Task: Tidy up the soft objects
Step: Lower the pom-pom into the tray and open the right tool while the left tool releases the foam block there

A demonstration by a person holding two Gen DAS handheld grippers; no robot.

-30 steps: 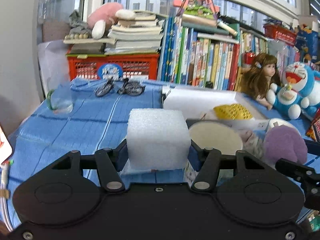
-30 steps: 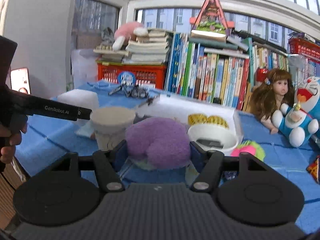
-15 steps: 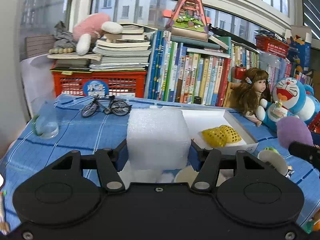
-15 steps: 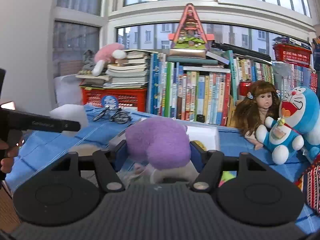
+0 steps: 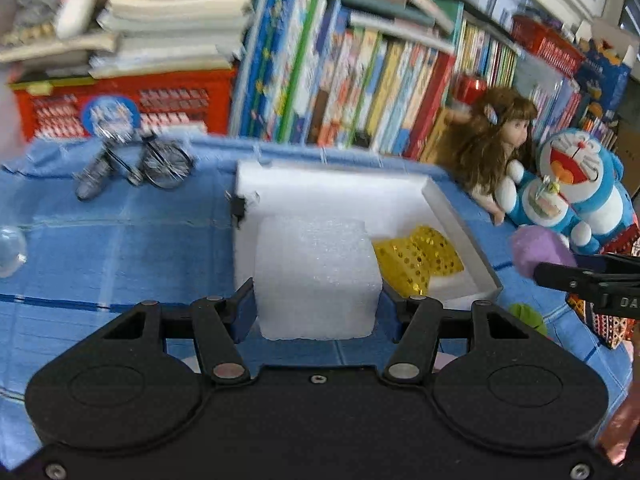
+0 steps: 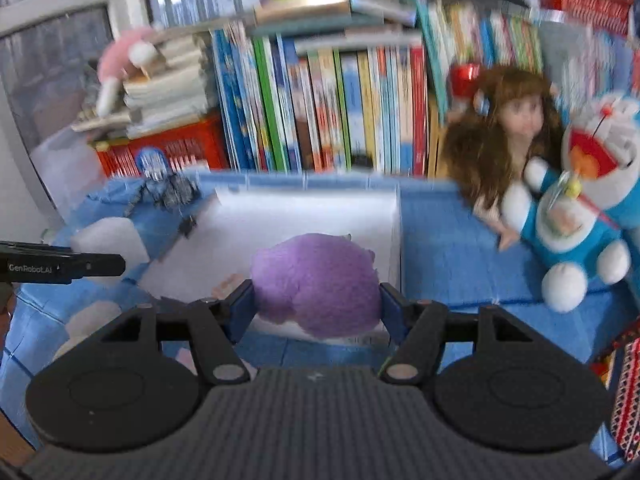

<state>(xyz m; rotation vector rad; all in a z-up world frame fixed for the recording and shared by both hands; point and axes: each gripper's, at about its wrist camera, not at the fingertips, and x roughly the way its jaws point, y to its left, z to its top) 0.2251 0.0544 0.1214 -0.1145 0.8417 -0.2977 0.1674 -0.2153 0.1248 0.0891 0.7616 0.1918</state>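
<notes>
Both your grippers have swung from over the cups toward the white tray (image 5: 460, 220). Your left gripper (image 5: 316, 308) is clamped on the foam cube (image 5: 316, 276), held at the tray's near-left edge beside the yellow sponge (image 5: 420, 258). Your right gripper (image 6: 316, 312) grips the purple plush (image 6: 316, 284), held at the tray's near edge.

A white foam block (image 5: 316, 276), purple plush (image 6: 316, 286), gold-dotted yellow item (image 5: 418, 258), blue cloth (image 5: 120, 248).

White foam cube (image 5: 316, 276) and fuzzy purple plush (image 6: 316, 284) hang above white tray (image 5: 460, 216).
</notes>
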